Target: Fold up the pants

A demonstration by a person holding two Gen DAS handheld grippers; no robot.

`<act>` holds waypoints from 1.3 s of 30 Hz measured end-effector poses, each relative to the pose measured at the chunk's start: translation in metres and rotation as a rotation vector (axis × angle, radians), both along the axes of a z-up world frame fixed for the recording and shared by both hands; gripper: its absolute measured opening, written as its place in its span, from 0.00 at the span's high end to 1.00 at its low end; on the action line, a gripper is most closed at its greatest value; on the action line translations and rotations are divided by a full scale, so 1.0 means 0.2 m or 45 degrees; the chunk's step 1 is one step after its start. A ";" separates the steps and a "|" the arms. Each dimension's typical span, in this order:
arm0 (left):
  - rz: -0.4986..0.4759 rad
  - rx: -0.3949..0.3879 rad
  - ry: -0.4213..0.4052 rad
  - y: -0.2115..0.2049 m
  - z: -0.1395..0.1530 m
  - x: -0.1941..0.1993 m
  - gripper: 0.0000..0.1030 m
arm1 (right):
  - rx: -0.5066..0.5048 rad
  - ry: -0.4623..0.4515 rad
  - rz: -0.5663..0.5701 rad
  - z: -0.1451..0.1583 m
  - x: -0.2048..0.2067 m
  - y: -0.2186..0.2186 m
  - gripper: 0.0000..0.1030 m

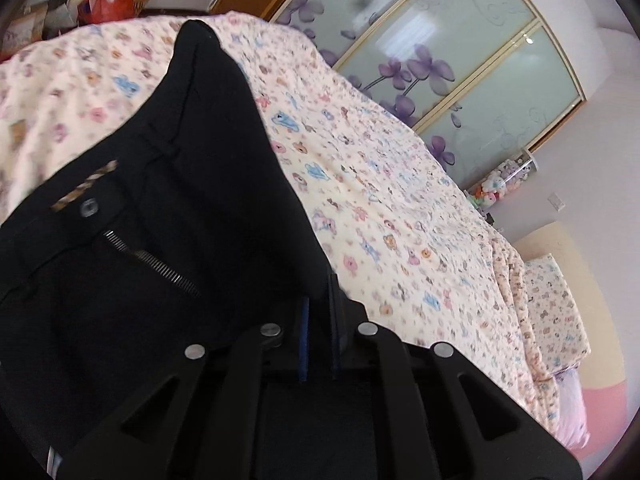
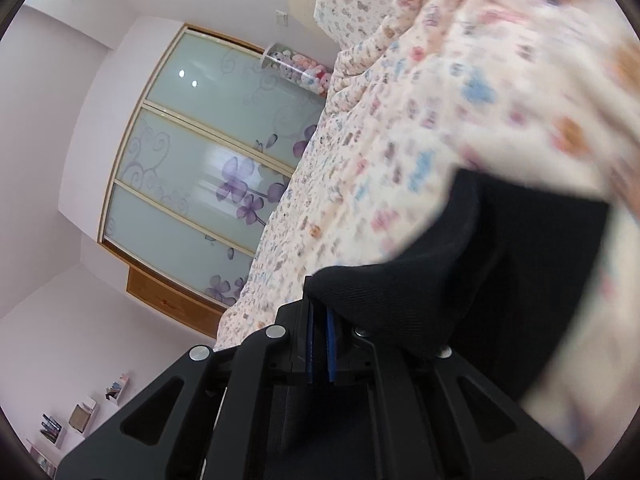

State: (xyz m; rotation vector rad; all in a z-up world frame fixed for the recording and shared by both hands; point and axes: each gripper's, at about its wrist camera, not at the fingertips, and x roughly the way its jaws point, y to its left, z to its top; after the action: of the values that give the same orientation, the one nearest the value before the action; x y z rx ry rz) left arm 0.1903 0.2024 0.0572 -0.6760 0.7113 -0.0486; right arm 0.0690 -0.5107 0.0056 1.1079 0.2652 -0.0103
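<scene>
Black pants (image 1: 168, 208) hang lifted over the bed, waistband side toward the left wrist camera, with a button and an open zipper showing. My left gripper (image 1: 318, 300) is shut on the pants' fabric edge, which covers the fingertips. In the right wrist view, my right gripper (image 2: 320, 308) is shut on another part of the black pants (image 2: 460, 272), which drape to the right of the fingers. The views are tilted and blurred.
A bed with a cream sheet printed with small bears (image 1: 380, 184) lies under the pants and also shows in the right wrist view (image 2: 380, 140). A wardrobe with frosted sliding doors and purple flowers (image 1: 440, 40) stands beyond it. A pillow (image 1: 556, 304) lies at the bed's far end.
</scene>
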 end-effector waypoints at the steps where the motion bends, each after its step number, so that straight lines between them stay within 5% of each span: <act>1: 0.002 0.007 -0.019 -0.01 0.00 -0.06 0.93 | 0.002 -0.031 0.004 0.07 0.03 -0.03 0.95; 4: 0.011 0.049 -0.090 -0.06 -0.01 -0.27 0.93 | -0.064 -0.191 0.010 0.24 -0.02 -0.06 0.95; 6: 0.026 0.061 -0.119 -0.07 -0.07 -0.43 0.92 | -0.136 -0.185 -0.017 0.24 -0.14 -0.08 0.95; 10: 0.048 0.029 -0.042 -0.06 -0.31 -0.68 0.91 | -0.104 0.184 -0.071 -0.09 -0.27 -0.15 0.95; 12: 0.061 -0.027 0.027 -0.04 -0.47 -0.75 0.91 | 0.026 0.260 -0.085 -0.30 -0.34 -0.18 0.95; 13: 0.058 -0.046 -0.019 -0.03 -0.51 -0.79 0.91 | 0.044 0.253 -0.088 -0.33 -0.36 -0.18 0.95; 17: 0.060 -0.026 -0.066 -0.02 -0.47 -0.80 0.85 | -0.055 0.243 -0.091 -0.27 -0.37 -0.14 0.95; 20: 0.068 -0.030 -0.100 0.03 -0.41 -0.81 0.55 | -0.030 0.266 -0.077 -0.24 -0.36 -0.13 0.93; 21: 0.081 -0.033 -0.110 0.04 -0.40 -0.82 0.36 | -0.018 0.282 -0.068 -0.23 -0.36 -0.13 0.92; 22: 0.092 -0.052 -0.117 0.08 -0.38 -0.82 0.30 | 0.002 0.312 -0.050 -0.24 -0.35 -0.13 0.89; 25: 0.104 -0.138 -0.075 0.17 -0.38 -0.79 0.28 | 0.057 0.334 0.002 -0.26 -0.33 -0.12 0.47; 26: 0.106 -0.189 -0.053 0.19 -0.39 -0.77 0.28 | 0.056 0.318 0.013 -0.25 -0.33 -0.10 0.44; 34: 0.148 -0.519 0.046 0.37 -0.46 -0.69 0.23 | 0.148 0.336 0.148 -0.22 -0.26 0.02 0.43; 39: 0.141 -0.566 0.095 0.40 -0.47 -0.66 0.23 | 0.135 0.464 0.233 -0.22 -0.21 0.11 0.44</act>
State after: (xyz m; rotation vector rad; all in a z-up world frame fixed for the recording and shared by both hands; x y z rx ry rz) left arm 0.0591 0.2821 -0.0372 -1.1466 0.7407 -0.0810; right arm 0.0278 -0.4881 -0.0380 1.1806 0.6998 -0.0362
